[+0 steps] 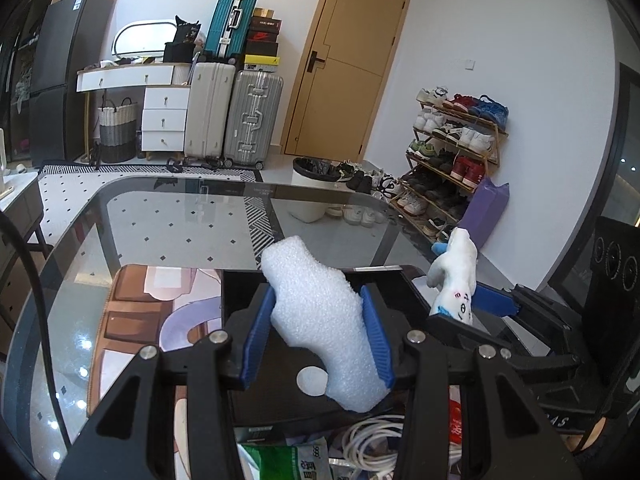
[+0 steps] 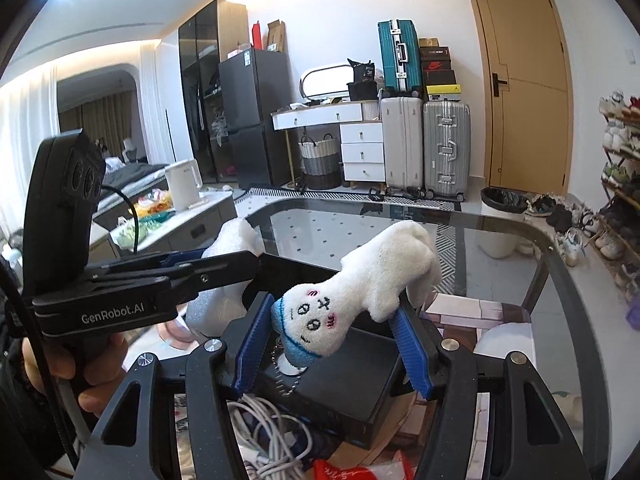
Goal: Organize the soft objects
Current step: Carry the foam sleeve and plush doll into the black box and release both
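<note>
Above a glass table and a black box: left gripper, lettered "GenRobot.AI", clamped on white foam; right gripper apparently pinching a white plush toy, face embroidered; distant shoebox labels unreadable.

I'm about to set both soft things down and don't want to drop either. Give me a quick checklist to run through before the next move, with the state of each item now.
1. Left gripper clamps the white foam piece between its jaws: ok.
2. Right gripper holds the white plush toy: ok, though the toy lies slantwise across the jaws.
3. Toy's ball chain hangs clear of the white cable below: cannot tell.
4. Black box under the toy is a bare landing spot: ok.
5. Grippers apart from each other: ok, side by side.
6. Glass table ahead is bare: ok.
</note>
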The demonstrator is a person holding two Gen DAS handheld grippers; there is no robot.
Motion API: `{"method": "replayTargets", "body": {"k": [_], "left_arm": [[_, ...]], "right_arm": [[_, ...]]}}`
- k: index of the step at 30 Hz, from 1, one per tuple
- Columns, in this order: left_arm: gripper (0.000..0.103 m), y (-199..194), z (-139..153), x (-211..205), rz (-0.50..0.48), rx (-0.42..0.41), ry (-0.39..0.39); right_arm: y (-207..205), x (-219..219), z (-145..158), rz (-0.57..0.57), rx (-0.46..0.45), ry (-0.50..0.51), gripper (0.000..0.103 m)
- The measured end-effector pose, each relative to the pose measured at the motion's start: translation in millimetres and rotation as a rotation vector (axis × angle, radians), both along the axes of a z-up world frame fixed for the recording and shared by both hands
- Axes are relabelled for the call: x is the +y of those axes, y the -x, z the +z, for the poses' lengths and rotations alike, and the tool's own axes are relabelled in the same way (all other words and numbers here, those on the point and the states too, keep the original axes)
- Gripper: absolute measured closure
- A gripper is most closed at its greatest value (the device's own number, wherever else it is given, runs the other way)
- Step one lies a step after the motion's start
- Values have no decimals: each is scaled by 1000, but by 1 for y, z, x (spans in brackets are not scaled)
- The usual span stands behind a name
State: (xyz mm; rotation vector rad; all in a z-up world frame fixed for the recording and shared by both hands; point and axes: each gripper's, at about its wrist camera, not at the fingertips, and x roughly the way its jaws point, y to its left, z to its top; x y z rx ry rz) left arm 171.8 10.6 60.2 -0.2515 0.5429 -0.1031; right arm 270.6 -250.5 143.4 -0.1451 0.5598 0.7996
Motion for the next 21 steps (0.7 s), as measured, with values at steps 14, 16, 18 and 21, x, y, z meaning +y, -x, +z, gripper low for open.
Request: {"method": "replayTargets", "body": {"k": [14,16,18,21], "left_arm": [[59,-10,-18,-5,-5,54,-39],[58,-9,-18,-7,-3,50,-58],[57,-8,-17,-8,-3,53,-62],[53,-6,-17,-12,-11,60,-81]], "right_arm": [[-14,17,-27,28,14,91,43],[-16,16,-30,24,21,97,41],[-15,16,-32,24,23,107,37],[-12,12,-31,25,4,94,18]]}}
